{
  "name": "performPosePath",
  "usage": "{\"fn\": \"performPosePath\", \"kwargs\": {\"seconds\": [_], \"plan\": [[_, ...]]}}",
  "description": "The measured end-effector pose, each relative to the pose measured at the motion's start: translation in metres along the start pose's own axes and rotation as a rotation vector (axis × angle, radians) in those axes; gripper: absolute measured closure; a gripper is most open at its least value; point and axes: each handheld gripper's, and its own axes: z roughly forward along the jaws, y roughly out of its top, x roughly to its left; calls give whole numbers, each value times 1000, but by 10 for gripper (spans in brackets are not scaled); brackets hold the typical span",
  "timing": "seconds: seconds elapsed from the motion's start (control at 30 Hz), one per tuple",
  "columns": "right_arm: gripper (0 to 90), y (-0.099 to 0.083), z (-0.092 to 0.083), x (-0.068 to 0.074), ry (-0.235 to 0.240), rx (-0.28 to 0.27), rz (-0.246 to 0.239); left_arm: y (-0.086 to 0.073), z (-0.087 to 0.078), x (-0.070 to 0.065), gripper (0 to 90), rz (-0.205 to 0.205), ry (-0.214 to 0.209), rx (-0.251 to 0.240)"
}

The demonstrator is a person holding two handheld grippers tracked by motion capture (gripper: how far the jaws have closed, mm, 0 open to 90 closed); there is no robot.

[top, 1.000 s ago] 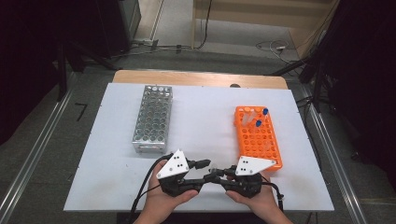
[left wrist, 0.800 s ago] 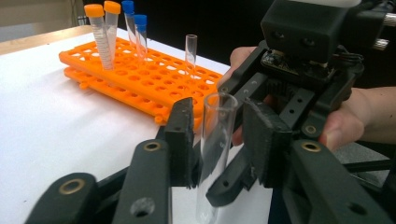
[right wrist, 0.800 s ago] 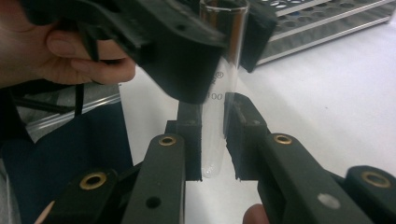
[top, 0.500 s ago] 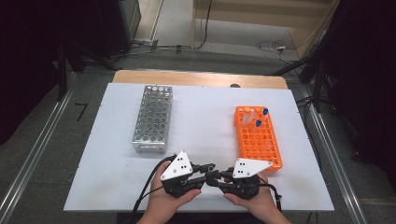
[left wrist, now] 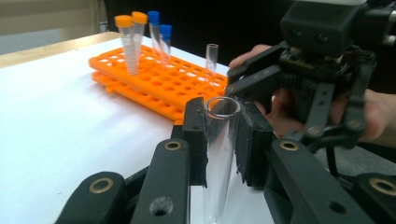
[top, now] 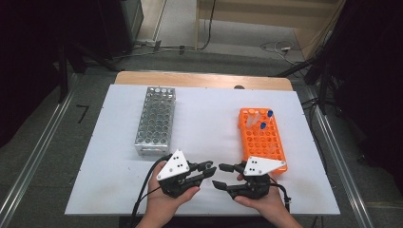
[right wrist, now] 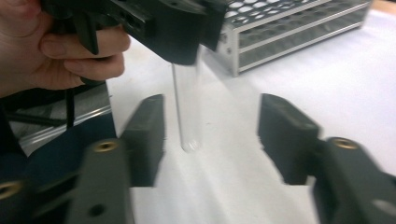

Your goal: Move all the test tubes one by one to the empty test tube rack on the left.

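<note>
The left gripper [left wrist: 223, 140] is clamped on a clear glass tube [left wrist: 218, 154], held upright between its pads just above the white worktop [top: 214, 118], near the front edge. The right gripper [right wrist: 210, 135] faces it with its jaws having just been opening, now standing apart on either side of the tube without touching it. The orange rack [top: 262, 135] sits just behind the right gripper; the metal rack [top: 156, 121] stands farther left.

hidden: your left hand-held gripper [left wrist: 223, 140] pads cover the glass tube [left wrist: 219, 154] mid-length, tube bottom cut by frame edge | right gripper view: tube top [right wrist: 187, 70] behind the other gripper's body, your right hand-held gripper [right wrist: 210, 135] blurred | high view: tube too small to make out
</note>
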Motion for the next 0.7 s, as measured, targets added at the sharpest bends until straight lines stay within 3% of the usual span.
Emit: {"fn": "performPosePath", "kwargs": {"seconds": [0.03,0.1,0.3,0.47,0.7], "plan": [[269,1,-5,-3,-22,-7,7,0,-1,1,765,2,2,-4],[216,1,-13,-8,-50,-22,18,2,-4,3,765,-1,13,-4],[69,2,-34,-23,-61,-45,62,5,-14,13,765,-5,47,-15],[0,0,-50,-30,-88,-50,76,12,-20,24,765,4,79,-18],[0,-7,-64,-31,-123,-62,61,23,-24,50,765,-10,134,-32]]}}
